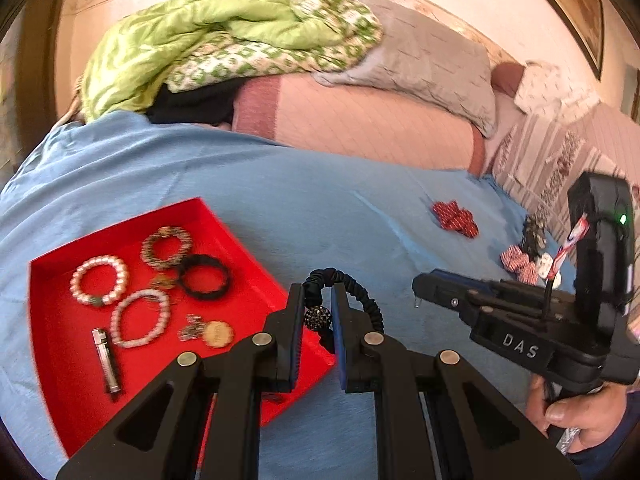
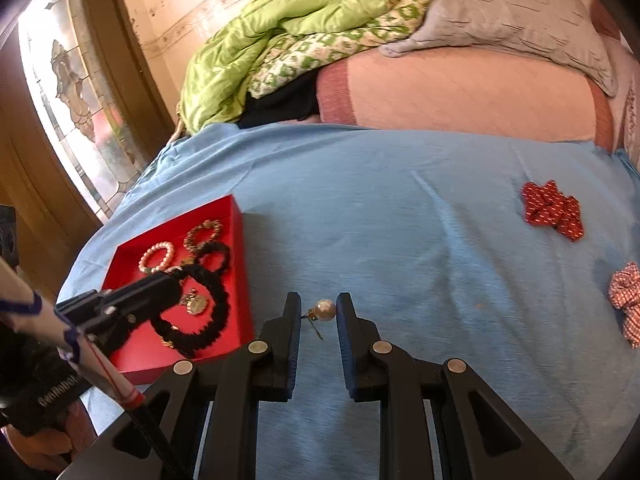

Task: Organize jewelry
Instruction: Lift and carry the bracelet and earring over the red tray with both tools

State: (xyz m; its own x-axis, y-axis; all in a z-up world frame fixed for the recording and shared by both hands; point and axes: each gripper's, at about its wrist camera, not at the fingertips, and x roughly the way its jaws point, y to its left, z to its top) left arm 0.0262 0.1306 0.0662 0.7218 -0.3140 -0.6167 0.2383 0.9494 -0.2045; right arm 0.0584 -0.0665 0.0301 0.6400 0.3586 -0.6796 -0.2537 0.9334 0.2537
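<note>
Red is where most of your work already sits: the tray (image 1: 56, 280) holds several bracelets, and your left gripper (image 1: 316, 312) has its fingers clenched on a black bracelet (image 1: 362, 296) at the tray's near edge. Your right gripper (image 2: 318, 312) grasps a pearl earring (image 2: 325, 310) above the blue bedsheet (image 2: 400, 220), while the red scrunchie (image 2: 554, 210) and a checked one (image 2: 628, 300) wait far right; green quilt and pillows crowd the wall
</note>
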